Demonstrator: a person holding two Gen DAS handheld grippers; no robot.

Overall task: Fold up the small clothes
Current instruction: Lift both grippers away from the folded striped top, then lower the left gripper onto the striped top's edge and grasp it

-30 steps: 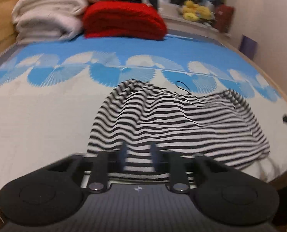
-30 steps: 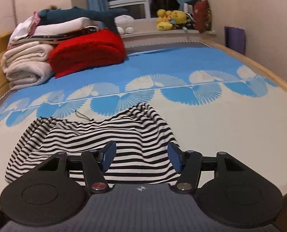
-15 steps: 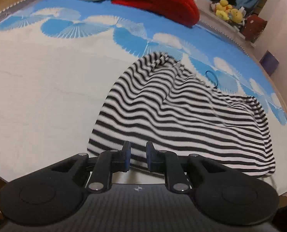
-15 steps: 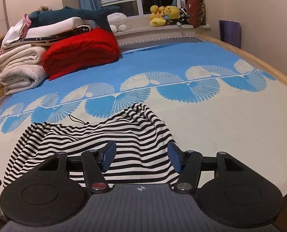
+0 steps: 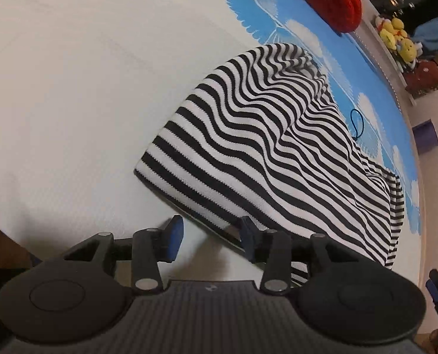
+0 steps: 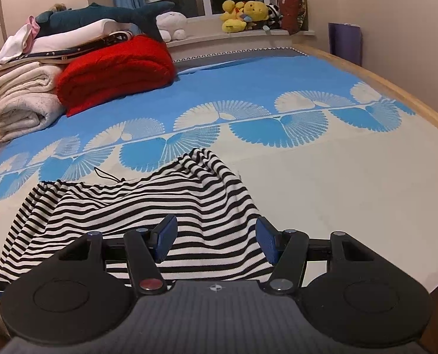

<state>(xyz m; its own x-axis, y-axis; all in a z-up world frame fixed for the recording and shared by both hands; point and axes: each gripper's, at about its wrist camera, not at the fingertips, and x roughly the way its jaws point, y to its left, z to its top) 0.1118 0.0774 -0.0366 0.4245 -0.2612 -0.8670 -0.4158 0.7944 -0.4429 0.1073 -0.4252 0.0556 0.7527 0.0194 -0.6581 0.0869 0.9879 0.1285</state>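
The left tongs [image 5: 208,236] are opening, their blue pads parting over the near hem of the black-and-white striped knit garment [image 5: 277,147]. The right-hand pad overlaps the hem edge while the left-hand pad sits over bare bed cover; nothing looks pinched, though the fisheye blur at that edge makes contact hard to judge. The right tongs [image 6: 216,239] stand moderately wide and empty, hovering above the same garment's near edge, with striped cloth showing in the gap beyond them.

The garment lies rumpled on the cream and blue fan-printed bed cover [image 6: 336,177], just ahead of both tongs. A thin dark cord loop [image 5: 357,124] trails out past its far side. Farther off sit a folded red blanket [image 6: 115,76] and, well beyond, yellow plush toys [image 6: 242,11] on the sill.

The risks, as I judge them: the left tongs straddle the hem corner unevenly, so closing here could catch a single layer or miss altogether, leaving the fold skewed. The raised ridge across the cloth could be folded in as a crease. The cord could drag or snag when the cloth is lifted.

Compared with a second ago, the left tongs, then nearly shut with striped cloth in the narrow gap, have dropped closer and tilted, so the garment now runs diagonally in view. The right tongs are unchanged.
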